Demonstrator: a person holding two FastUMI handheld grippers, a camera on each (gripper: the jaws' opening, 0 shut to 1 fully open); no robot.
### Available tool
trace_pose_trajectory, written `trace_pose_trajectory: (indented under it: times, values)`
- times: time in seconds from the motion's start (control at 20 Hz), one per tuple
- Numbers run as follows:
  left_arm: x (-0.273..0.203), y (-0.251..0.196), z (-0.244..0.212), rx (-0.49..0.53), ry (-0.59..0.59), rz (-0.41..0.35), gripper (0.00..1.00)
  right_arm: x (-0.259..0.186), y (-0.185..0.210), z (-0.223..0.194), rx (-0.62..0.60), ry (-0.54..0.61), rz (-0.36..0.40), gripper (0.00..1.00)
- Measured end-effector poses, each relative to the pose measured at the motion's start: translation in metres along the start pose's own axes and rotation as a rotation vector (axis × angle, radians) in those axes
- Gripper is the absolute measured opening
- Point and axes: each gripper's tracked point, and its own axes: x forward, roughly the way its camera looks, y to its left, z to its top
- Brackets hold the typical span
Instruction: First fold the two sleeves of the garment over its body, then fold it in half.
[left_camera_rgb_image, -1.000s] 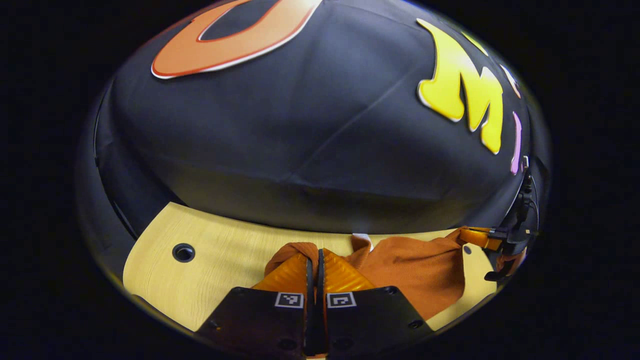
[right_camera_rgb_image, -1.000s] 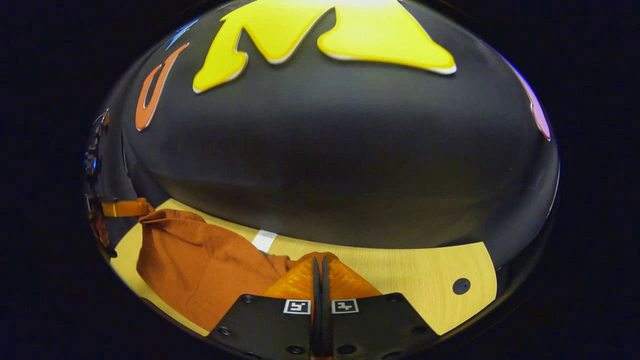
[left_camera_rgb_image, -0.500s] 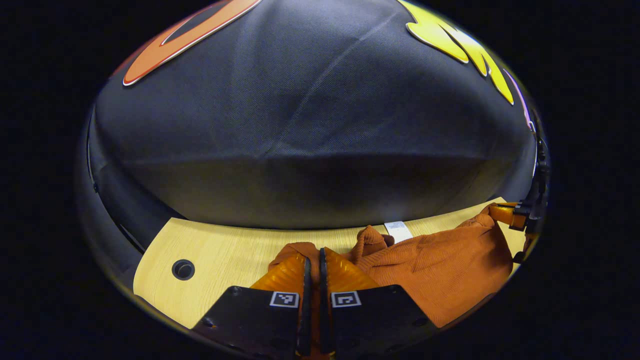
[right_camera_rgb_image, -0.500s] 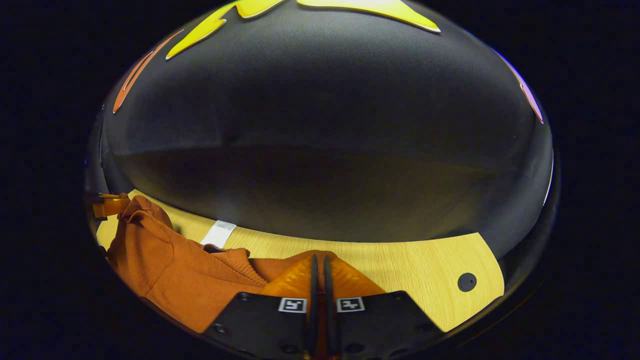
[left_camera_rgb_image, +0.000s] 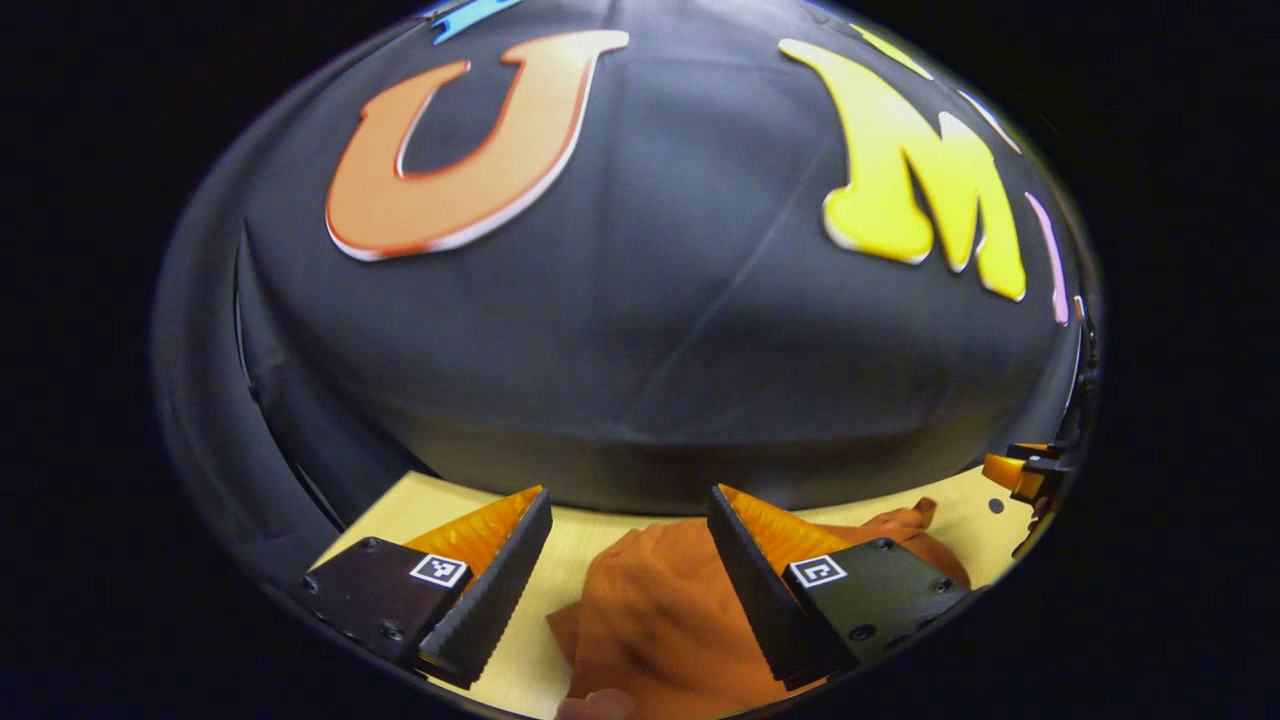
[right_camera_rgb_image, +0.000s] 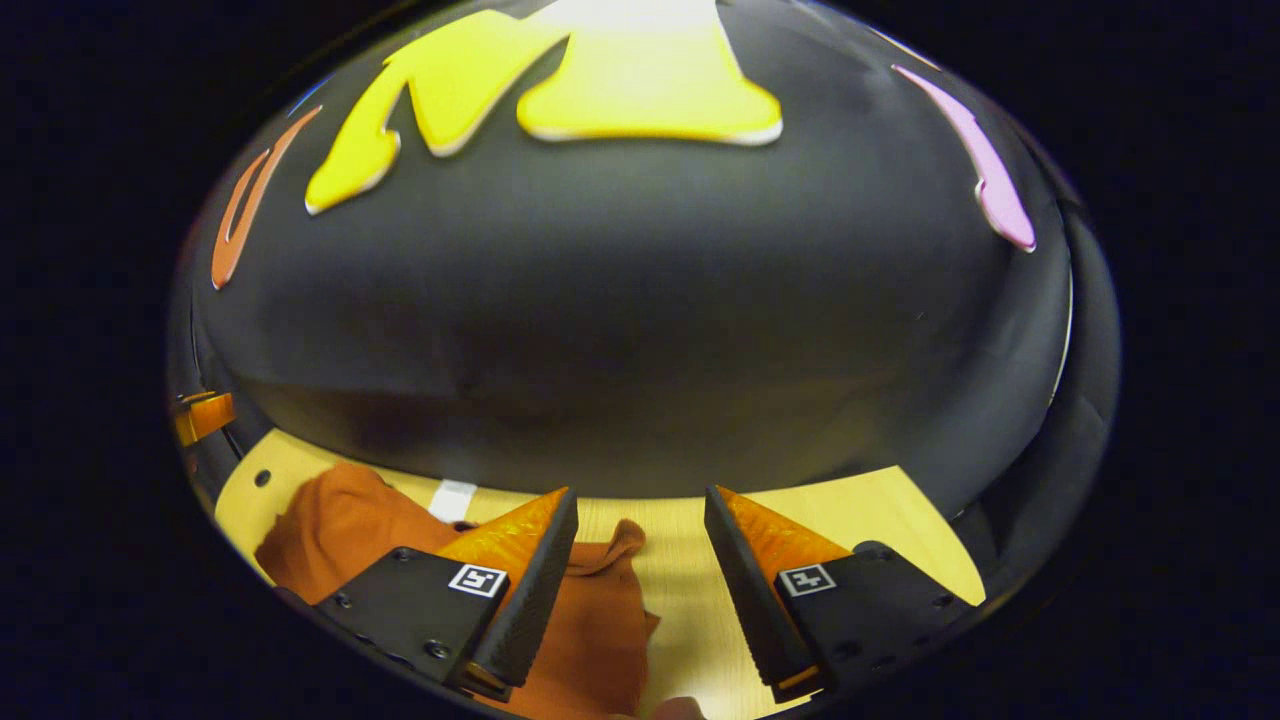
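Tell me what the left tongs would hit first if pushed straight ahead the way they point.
Probably the booth's black cloth wall, past the table's far edge; the orange garment lies lower, between the open fingers. Depth is unclear.

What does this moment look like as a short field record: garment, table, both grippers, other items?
garment: orange knit garment, lying bunched on the table, held by neither gripper
table: light wood table, at the foot of the booth's black cloth wall
left gripper: left gripper, fingers spread wide above the garment
right gripper: right gripper, fingers spread wide, garment edge below
other: white tag at the garment's far edge
fold state: cannot tell from these views
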Motion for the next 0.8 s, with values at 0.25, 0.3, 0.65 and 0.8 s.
trace_pose_trajectory:
  times: [0.25, 0.3, 0.65, 0.8]
  values:
    - [-0.094, -0.007, 0.08, 0.028, -0.18, 0.014, 1.0, -0.117, 0.03, 0.086, 0.001, -0.199, 0.062, 0.83]
    - [-0.116, -0.007, 0.092, 0.015, -0.202, 0.008, 1.0, -0.145, 0.038, 0.103, -0.004, -0.259, 0.079, 0.84]
    - [-0.241, -0.031, 0.117, -0.021, -0.26, -0.026, 0.99, -0.312, 0.066, 0.114, -0.022, -0.404, 0.127, 0.94]
    - [-0.273, -0.041, 0.114, -0.018, -0.28, -0.024, 0.99, -0.342, 0.068, 0.094, 0.017, -0.384, 0.121, 0.95]
